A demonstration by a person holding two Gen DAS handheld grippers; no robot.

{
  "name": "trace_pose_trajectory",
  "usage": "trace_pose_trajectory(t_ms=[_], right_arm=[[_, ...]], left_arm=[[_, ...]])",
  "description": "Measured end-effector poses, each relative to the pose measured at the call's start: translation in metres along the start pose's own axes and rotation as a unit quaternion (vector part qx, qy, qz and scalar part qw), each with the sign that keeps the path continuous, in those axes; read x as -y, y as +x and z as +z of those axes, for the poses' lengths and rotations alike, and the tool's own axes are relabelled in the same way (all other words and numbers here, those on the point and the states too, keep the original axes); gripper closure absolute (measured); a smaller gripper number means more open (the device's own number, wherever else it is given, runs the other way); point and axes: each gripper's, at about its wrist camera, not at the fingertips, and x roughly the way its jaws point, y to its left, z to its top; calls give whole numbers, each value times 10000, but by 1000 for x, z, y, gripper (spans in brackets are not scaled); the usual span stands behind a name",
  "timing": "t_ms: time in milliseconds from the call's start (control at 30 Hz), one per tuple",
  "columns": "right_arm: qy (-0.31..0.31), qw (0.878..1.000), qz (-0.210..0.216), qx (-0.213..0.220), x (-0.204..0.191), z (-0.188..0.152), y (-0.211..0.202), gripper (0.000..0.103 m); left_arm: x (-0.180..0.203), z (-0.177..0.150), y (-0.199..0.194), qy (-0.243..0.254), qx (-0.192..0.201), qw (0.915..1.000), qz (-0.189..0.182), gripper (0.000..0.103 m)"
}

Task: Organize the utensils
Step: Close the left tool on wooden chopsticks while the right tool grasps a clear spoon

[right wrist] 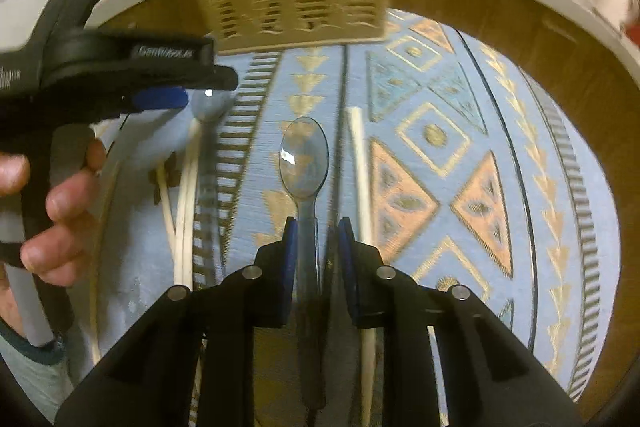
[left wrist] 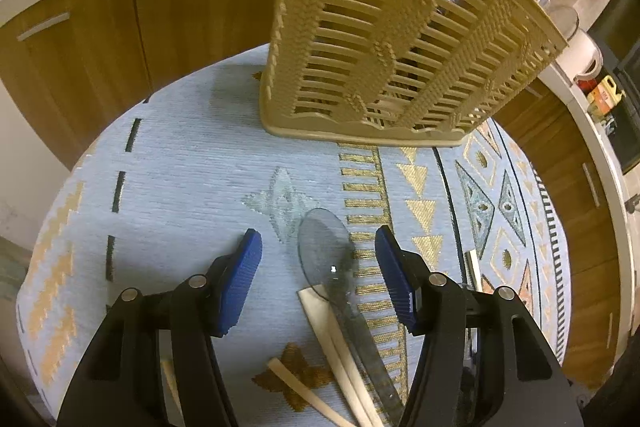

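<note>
The left gripper (left wrist: 318, 267) hangs over the patterned tablecloth (left wrist: 180, 187) with its blue pads well apart. Between them lies a clear plastic spoon (left wrist: 326, 251), bowl pointing away; neither pad touches it. Its handle runs back beneath the gripper body and is cut off at the picture's lower edge, as are the pale wooden chopsticks (left wrist: 340, 355) lying against it.

In the right wrist view the right gripper (right wrist: 318, 235) has its pads drawn close either side of a second clear spoon (right wrist: 305, 157). The left pad seems to meet the handle, but a sliver of gap shows on the right, so a firm clamp cannot be confirmed. This view is motion-blurred. A single chopstick (right wrist: 357, 163) lies just right of the spoon, passing under the gripper.

The beige slatted utensil basket (left wrist: 400, 39) stands at the far side of the table; its contents are hard to make out through the slats. A person's hand (right wrist: 52, 211) is partly cropped at the left edge.
</note>
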Motion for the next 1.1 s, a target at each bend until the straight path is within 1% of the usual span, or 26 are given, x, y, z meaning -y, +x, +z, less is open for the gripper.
trace_pose_trajectory(t_ms=[67,233,267,300,333,367,400,433,567,600,633,667,700,833,900,1000,1033,1100], right_arm=[[190,9998,94,-6,8,0,-1,85],[395,9988,303,7,17,-2,-1,86],[407,9986,341,3,18,-2,-1,86],[411,9985,368,3,17,-4,-4,86],[414,9983,401,-3,18,-4,-4,86],[414,9982,436,-12,19,-4,-5,86],[419,9978,503,-29,21,-3,-5,85],[422,9976,549,-39,23,-2,-3,85],[375,9968,698,-129,28,5,0,85],[364,9966,722,-150,28,6,0,85],[356,9963,756,-183,29,8,1,84],[357,9959,798,-214,29,10,2,83],[369,9952,876,-253,30,13,3,82],[351,9942,953,-342,29,22,7,80],[260,9944,953,-373,26,28,8,74],[108,9960,802,-386,21,32,10,73],[84,9963,769,-378,20,32,10,73],[100,9963,775,-368,20,33,12,73]], left_arm=[[10,-1,3,131,14,9997,186,45],[33,-6,13,426,94,9964,727,45],[38,-7,15,494,130,9948,881,47],[44,-9,16,607,191,9919,1095,55],[48,-10,17,696,249,9908,1137,65],[51,-11,17,742,283,9911,1066,72],[53,-12,17,785,303,9905,1090,75],[54,-12,16,789,316,9907,1066,76],[46,-13,12,744,392,9937,738,80],[42,-14,9,715,404,9946,636,99],[36,-13,5,682,431,9955,505,99],[29,-12,4,608,333,9972,292,100],[25,-11,2,546,302,9979,181,100],[13,-9,1,587,166,9980,-155,100],[9,-6,1,622,140,9976,-278,100],[2,-3,-6,678,157,9967,-406,100],[2,1,-6,746,94,9963,-407,100],[9,5,-5,844,-10,9962,-196,100]])
